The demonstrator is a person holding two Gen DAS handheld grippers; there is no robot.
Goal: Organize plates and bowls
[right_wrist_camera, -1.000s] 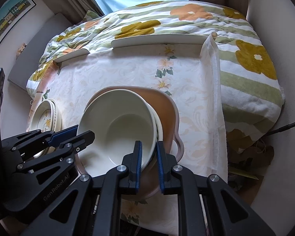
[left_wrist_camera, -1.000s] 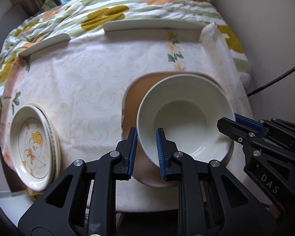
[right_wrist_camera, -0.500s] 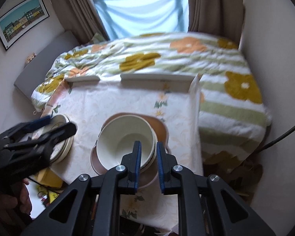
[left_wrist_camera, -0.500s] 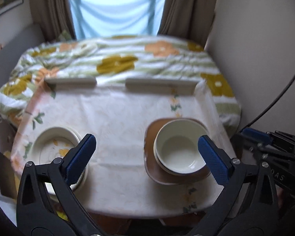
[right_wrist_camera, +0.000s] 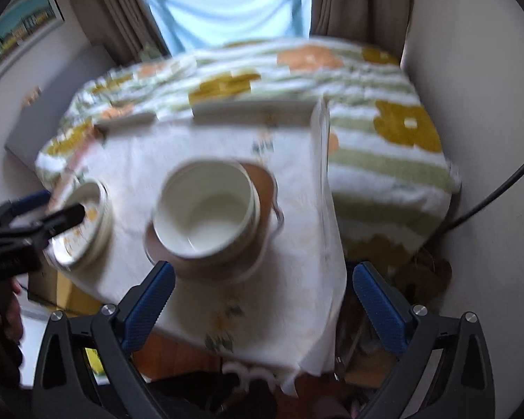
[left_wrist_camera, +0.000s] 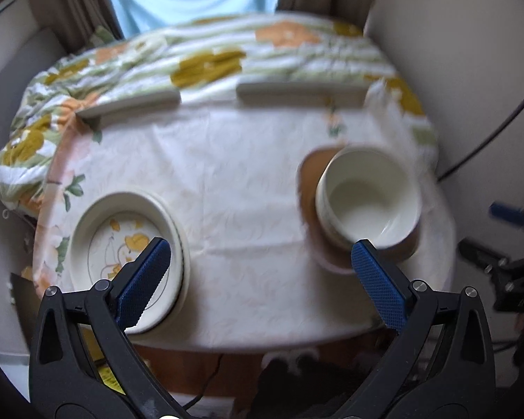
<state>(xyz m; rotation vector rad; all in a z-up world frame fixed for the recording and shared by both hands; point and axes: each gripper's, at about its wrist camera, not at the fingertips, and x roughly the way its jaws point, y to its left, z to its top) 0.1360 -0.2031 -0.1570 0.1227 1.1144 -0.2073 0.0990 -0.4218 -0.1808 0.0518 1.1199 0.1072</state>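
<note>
Cream bowls (left_wrist_camera: 368, 197), round, glossy and nested, sit on a brown plate (left_wrist_camera: 309, 188) on the cloth-covered bench (left_wrist_camera: 227, 181). Left of the bowls: stacked cream plates (left_wrist_camera: 122, 244) with a yellow cartoon print. Left hand-held gripper (left_wrist_camera: 262, 279) and right hand-held gripper (right_wrist_camera: 263, 298) are both spread wide and empty, with blue ribbed pads. Only the right wrist view shows the framed picture (right_wrist_camera: 17, 42).

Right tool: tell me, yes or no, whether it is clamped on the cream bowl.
No. The right tool is open and empty, short of the cream bowl, which sits on the brown plate.
</note>
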